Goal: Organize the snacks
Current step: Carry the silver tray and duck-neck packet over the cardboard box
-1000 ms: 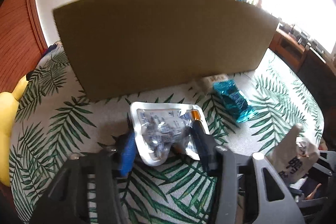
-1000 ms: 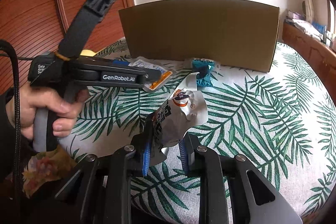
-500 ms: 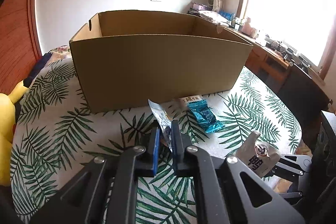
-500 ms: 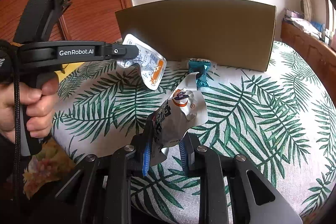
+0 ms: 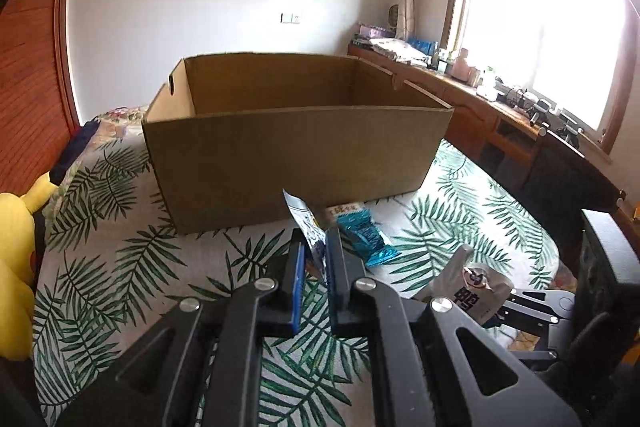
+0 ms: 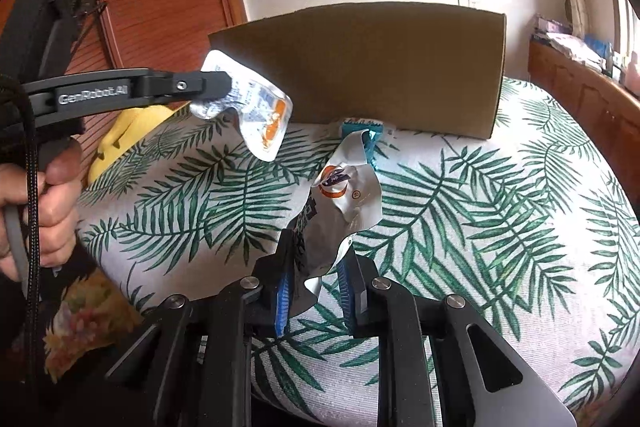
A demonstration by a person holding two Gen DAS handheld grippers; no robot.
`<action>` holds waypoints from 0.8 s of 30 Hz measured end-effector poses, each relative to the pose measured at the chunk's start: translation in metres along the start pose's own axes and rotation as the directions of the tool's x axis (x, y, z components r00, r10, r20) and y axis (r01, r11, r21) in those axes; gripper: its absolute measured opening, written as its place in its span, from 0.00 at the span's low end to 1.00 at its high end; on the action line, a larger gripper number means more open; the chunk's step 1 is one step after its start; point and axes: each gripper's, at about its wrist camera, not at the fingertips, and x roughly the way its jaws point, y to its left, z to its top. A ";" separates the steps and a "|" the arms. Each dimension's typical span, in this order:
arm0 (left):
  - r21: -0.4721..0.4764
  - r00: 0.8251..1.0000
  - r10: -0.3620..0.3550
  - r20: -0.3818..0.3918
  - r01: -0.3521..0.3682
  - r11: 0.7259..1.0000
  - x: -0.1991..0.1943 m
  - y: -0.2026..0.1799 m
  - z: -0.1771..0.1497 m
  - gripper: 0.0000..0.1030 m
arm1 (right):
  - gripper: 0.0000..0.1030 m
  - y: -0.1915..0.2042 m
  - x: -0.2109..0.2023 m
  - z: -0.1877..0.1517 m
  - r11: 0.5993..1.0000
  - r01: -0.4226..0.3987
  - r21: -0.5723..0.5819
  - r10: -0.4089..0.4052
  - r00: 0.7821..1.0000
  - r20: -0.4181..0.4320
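A leaf-patterned cloth is seen spread over the table, and an open cardboard box is set on it toward the far side; what lies inside is hidden by its near wall.

The left gripper is clamped on a clear-and-white snack pouch with an orange patch. In the left wrist view the pouch is seen edge-on between the 2 blue pads, with its top corner raised in front of the box wall. In the right wrist view the same pouch is held above the cloth, in front of the box's near left corner, hanging down from the jaws. The handle of this gripper is gripped by a person's hand.

The right gripper is closed on a crumpled silver snack bag printed with an orange-and-purple logo. The bag is pinched at its lower end and stands up from the pads, above the cloth and nearer than the box.

A teal snack packet is left lying on the cloth just in front of the box's near wall, and a small white packet is tucked behind it, against the box. Whether the 2 packets touch cannot be told.

A yellow plush toy is seen at the table's left edge, and a wooden sideboard is lined with small items under the window.
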 end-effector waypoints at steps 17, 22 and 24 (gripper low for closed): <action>0.001 0.995 -0.040 0.087 0.040 0.999 -0.041 -0.013 0.019 0.06 | 0.17 -0.011 -0.038 0.019 1.000 0.030 -0.002 -0.030 0.996 0.079; 0.007 0.994 -0.043 0.100 0.043 0.999 -0.046 -0.018 0.020 0.06 | 0.17 -0.011 -0.048 0.021 0.999 0.033 -0.001 -0.033 0.995 0.099; 0.008 0.993 -0.046 0.105 0.045 0.999 -0.048 -0.018 0.021 0.06 | 0.17 -0.011 -0.051 0.021 0.999 0.035 -0.001 -0.035 0.994 0.106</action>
